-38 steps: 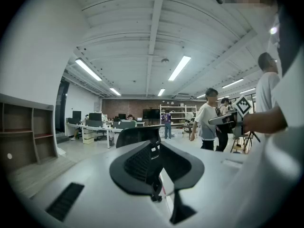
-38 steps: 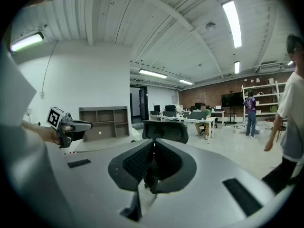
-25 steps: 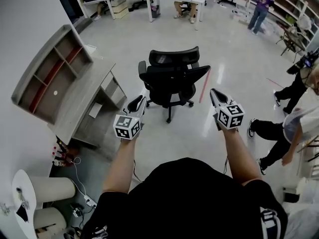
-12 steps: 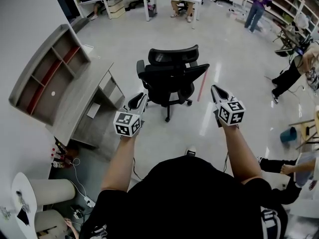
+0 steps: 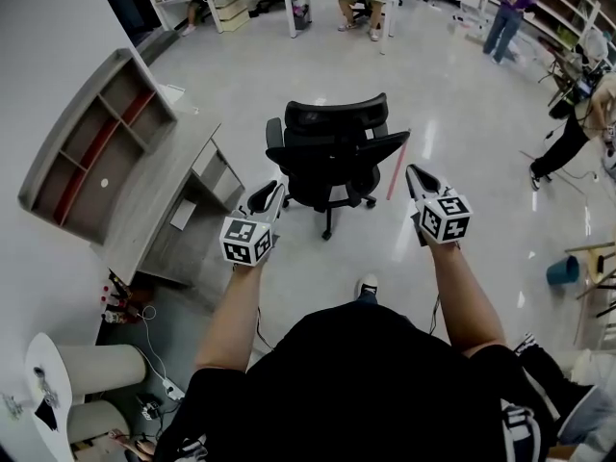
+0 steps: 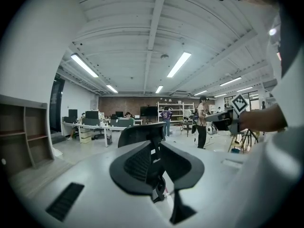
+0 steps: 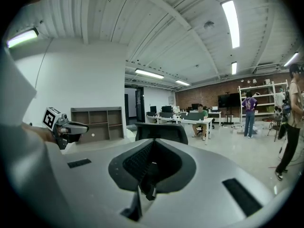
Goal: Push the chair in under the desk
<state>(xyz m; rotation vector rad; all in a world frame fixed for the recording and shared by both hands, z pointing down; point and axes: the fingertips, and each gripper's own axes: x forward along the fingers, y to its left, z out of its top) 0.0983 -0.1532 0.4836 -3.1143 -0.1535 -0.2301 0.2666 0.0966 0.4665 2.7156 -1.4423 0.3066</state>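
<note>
Since the earlier pictures your white shoe [image 5: 366,285] is showing below your chest, so you are stepping toward the chair. The crouching person at the right edge is gone from that spot, and a blue bucket [image 5: 561,270] is standing there now.

At the left, the grey wooden desk with its shelved hutch [image 5: 164,195] is standing against the white wall, with its knee space open. Your left gripper [image 5: 276,191] is hanging in the air with its jaws pressed together on nothing. The black mesh office chair on castors [image 5: 332,147] is sitting on the open shiny floor, to the right of the desk and well apart from it. Your right gripper [image 5: 412,174] is likewise pinched closed and empty, and neither tool is touching the chair.

By my reading, nothing of the task is done yet. You are only closing in, and the contact, the roll toward the desk and the tuck under it are all left.

For writing, the cubes are carrying only black-and-white square markers. The white print on your black sleeve is too small to read. No brand is showing on the chair or the desk.
</note>
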